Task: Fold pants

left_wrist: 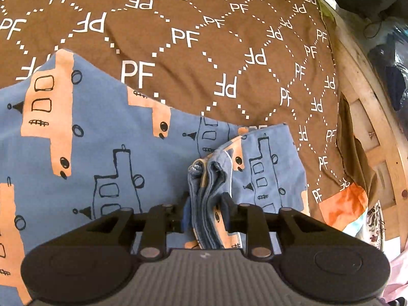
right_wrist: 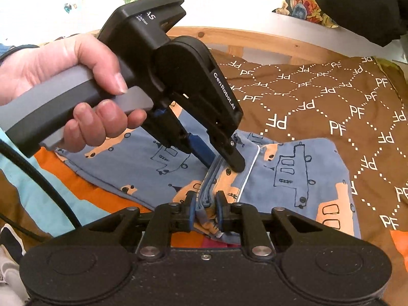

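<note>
We have the blue pants (left_wrist: 102,153) lying on the brown bedspread (left_wrist: 229,51), already doubled. The bunched edge (right_wrist: 206,193) runs straight ahead from the right gripper (right_wrist: 206,204), whose fingers clamp it. The left gripper (left_wrist: 205,211) straddles the same edge from the far end, fingers slackened around it. Both sit equally close.

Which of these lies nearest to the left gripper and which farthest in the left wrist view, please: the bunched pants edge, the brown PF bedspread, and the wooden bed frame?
From the left gripper:
1. Bunched pants edge, between its fingers.
2. Brown PF bedspread, beyond the pants, ahead.
3. Wooden bed frame, far right, past the bedspread's edge.
</note>
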Demonstrator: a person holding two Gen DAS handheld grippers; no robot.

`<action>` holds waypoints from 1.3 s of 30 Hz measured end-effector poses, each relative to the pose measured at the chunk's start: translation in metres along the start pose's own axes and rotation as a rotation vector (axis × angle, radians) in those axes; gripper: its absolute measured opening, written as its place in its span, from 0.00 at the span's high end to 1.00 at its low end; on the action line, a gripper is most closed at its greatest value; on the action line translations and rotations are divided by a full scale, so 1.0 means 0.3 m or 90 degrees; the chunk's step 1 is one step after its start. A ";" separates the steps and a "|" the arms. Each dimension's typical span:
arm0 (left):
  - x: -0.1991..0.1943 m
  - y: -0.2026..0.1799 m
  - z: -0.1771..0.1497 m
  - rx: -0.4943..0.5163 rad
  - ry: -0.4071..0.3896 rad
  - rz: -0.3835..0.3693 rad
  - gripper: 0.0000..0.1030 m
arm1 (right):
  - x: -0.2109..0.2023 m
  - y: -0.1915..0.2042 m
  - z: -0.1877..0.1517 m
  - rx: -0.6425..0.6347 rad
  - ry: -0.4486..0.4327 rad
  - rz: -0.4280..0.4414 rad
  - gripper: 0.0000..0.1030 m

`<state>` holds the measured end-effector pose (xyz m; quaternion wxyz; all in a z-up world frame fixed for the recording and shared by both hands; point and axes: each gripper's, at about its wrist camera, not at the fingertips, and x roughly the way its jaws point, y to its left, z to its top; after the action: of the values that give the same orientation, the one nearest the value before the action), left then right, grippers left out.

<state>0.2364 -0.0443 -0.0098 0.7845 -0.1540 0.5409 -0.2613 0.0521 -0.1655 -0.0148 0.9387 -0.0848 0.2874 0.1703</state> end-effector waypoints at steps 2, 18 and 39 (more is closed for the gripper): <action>-0.001 -0.008 -0.001 0.004 -0.003 0.007 0.74 | -0.001 0.000 -0.002 0.000 -0.002 -0.001 0.84; -0.031 -0.054 -0.004 0.023 -0.032 0.031 0.90 | -0.009 0.021 -0.003 -0.027 -0.016 -0.023 0.87; -0.334 0.250 -0.023 0.028 -0.059 0.055 0.90 | 0.114 0.286 0.210 -0.064 0.045 0.142 0.87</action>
<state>0.2204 0.0750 0.0254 0.8225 -0.1253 0.5042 -0.2315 0.0793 -0.0604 0.0121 0.8980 -0.1052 0.3187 0.2846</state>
